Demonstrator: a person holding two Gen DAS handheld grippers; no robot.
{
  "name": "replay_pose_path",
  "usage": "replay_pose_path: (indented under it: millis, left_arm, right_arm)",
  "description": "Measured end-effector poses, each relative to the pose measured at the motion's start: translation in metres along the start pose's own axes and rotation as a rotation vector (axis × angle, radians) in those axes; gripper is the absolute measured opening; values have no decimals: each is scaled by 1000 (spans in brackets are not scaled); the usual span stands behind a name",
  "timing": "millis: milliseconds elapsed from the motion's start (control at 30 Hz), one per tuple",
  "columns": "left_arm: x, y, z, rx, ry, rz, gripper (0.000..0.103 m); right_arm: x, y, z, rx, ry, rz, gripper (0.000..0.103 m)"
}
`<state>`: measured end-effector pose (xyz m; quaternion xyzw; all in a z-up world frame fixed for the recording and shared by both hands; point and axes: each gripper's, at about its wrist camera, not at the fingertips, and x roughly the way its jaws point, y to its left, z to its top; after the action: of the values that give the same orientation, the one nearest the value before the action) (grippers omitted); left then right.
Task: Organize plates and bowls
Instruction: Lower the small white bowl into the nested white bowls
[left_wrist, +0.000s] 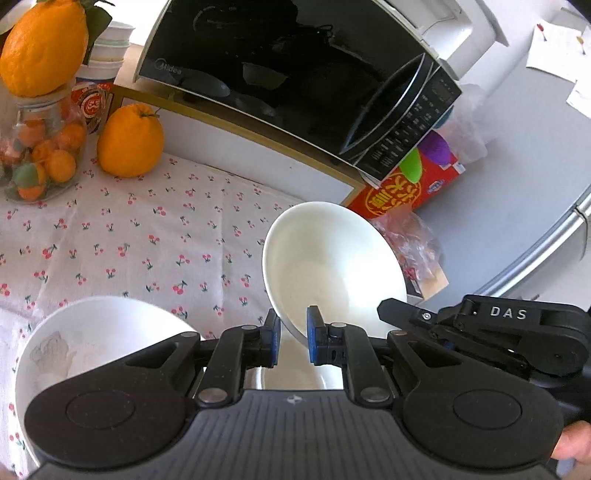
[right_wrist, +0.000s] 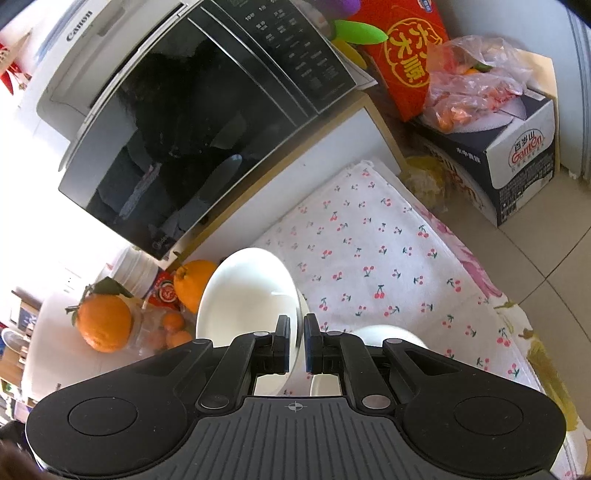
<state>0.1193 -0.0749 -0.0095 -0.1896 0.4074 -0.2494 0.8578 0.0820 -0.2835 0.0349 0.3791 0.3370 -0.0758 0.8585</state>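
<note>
so that both can be carried, each hand-held gripper (left_wrist: 291, 334) (right_wrist: 296, 341) pinches a bowl (left_wrist: 332, 258) (right_wrist: 247, 291) rim, maybe for stacking.

The left gripper (left_wrist: 293, 326) clamps the rim of a tilted bowl (left_wrist: 332, 266) above the tablecloth (left_wrist: 129, 229); a second bowl (left_wrist: 92, 332) lies to its left. Behind the tablecloth, a microwave (left_wrist: 295, 81) stands on a raised shelf (left_wrist: 236, 129). At far left, a jar of fruit (left_wrist: 40, 155) carries a citrus fruit (left_wrist: 44, 44) on top, with another citrus fruit (left_wrist: 130, 140) beside it.
</note>
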Motion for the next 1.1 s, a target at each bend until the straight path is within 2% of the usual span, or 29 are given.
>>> replay_pose_path:
  millis: [200, 367, 600, 867, 1100]
  left_arm:
    - [-5, 10, -12, -28, 22, -26, 13]
    - [-8, 11, -17, -1, 37, -14, 13]
    - [-2, 12, -28, 25, 77, 14, 14]
    - [13, 0, -39, 70, 152, 5, 17]
    - [26, -5, -47, 55, 216, 15, 17]
  right_arm:
    - [-9, -1, -11, -22, 23, 3, 9]
    - [-6, -2, -19, -25, 56, -15, 9]
    - [-4, -3, -28, -60, 89, -69, 9]
    - [-7, -18, -28, -74, 110, -149, 9]
    - [-2, -37, -28, -57, 152, -192, 9]
